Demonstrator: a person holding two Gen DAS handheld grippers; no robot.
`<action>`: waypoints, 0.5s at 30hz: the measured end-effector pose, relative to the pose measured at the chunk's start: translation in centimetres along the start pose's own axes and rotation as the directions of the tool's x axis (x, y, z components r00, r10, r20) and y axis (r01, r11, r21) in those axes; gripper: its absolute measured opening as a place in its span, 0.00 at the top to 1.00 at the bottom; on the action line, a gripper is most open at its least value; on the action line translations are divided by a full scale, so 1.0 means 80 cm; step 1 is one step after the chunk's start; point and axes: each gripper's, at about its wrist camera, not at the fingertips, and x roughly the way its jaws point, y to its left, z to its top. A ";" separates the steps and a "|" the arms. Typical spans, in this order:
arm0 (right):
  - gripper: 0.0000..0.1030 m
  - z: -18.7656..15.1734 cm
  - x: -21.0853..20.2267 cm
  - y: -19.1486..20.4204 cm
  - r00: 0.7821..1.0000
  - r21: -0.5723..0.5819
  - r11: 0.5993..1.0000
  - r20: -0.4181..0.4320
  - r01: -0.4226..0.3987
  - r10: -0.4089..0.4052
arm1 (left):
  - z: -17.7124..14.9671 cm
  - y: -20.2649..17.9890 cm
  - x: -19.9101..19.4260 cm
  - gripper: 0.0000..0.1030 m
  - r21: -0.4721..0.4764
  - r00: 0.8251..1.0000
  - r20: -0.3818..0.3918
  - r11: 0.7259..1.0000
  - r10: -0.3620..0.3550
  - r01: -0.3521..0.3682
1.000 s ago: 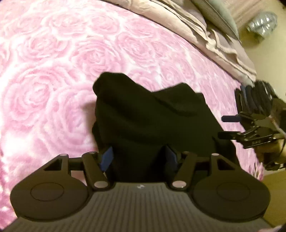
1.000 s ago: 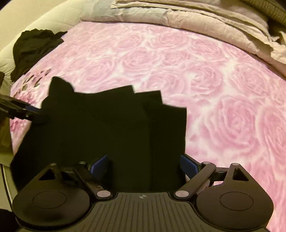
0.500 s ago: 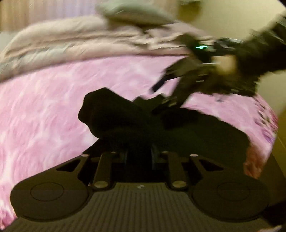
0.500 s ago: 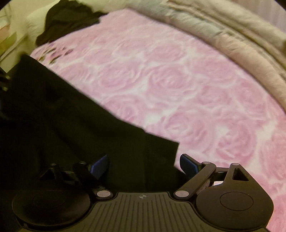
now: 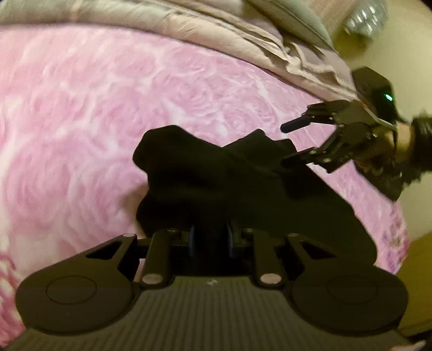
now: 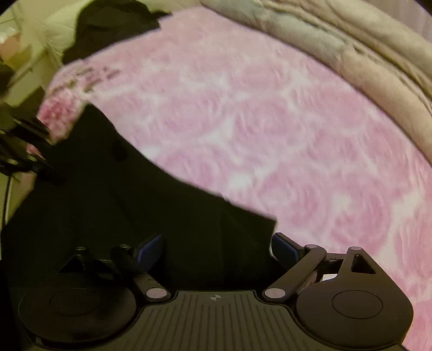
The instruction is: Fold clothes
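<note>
at the bottom centre of the left wrist view, the left gripper has its two blue-padded fingers drawn close together with a bunch of the black garment clenched between them. the cloth rises from that pinch into a humped fold across the middle of the frame and spreads flatter toward the lower right, all of it lying on the pink rose-patterned bedspread. in the right middle of the same view, the right gripper shows from the side, fingers parted; its lower finger touches the far edge of the black cloth while the upper finger stands free above the pink cover. a green light glows on its body at the upper right edge.

in the right wrist view, the right gripper is released: its blue pads stand wide apart at the bottom, with the black garment lying between and ahead of them, filling the lower left of the frame. its straight edge runs diagonally from the middle left to the lower centre. a pale beige quilt is bunched along the upper right, past the bedspread. another dark heap of clothing sits at the upper left corner. the left gripper shows only as dark, blurred parts at the left edge.
</note>
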 end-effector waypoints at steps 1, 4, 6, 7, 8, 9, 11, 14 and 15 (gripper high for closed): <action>0.13 0.005 0.002 0.001 1.000 -0.025 0.999 0.006 -0.021 0.021 | 0.000 0.007 0.002 0.82 -0.024 1.000 -0.008 1.000 -0.003 0.003; 0.13 0.020 0.024 0.005 0.997 -0.125 0.989 -0.043 -0.076 0.071 | -0.002 0.027 0.009 0.82 -0.096 0.999 -0.030 0.995 -0.012 0.009; 0.13 0.024 0.050 -0.001 0.987 -0.135 0.984 -0.123 -0.119 0.102 | -0.005 0.036 0.011 0.82 -0.137 0.999 -0.040 0.991 -0.018 0.013; 0.13 0.024 0.063 -0.005 0.979 -0.128 0.982 -0.165 -0.138 0.116 | -0.007 0.038 0.012 0.82 -0.153 0.999 -0.044 0.988 -0.020 0.013; 0.20 0.022 0.069 -0.010 0.976 -0.103 0.985 -0.183 -0.141 0.121 | -0.007 0.040 0.013 0.82 -0.166 0.999 -0.047 0.986 -0.021 0.013; 0.30 0.019 0.074 -0.016 0.972 -0.077 0.987 -0.199 -0.143 0.125 | -0.006 0.040 0.014 0.82 -0.174 0.999 -0.048 0.985 -0.022 0.013; 0.73 0.013 0.058 -0.017 0.971 -0.019 0.992 -0.208 -0.123 0.117 | -0.005 0.033 0.008 0.83 -0.156 0.999 -0.043 0.988 -0.019 0.012; 0.89 -0.005 0.029 -0.003 0.966 0.010 0.993 -0.231 -0.121 0.120 | -0.005 0.022 0.000 0.83 -0.131 0.999 -0.038 0.991 -0.038 0.033; 0.89 -0.008 0.024 -0.002 0.968 0.011 0.993 -0.223 -0.114 0.114 | -0.006 0.021 0.000 0.83 -0.129 0.998 -0.041 0.991 -0.045 0.039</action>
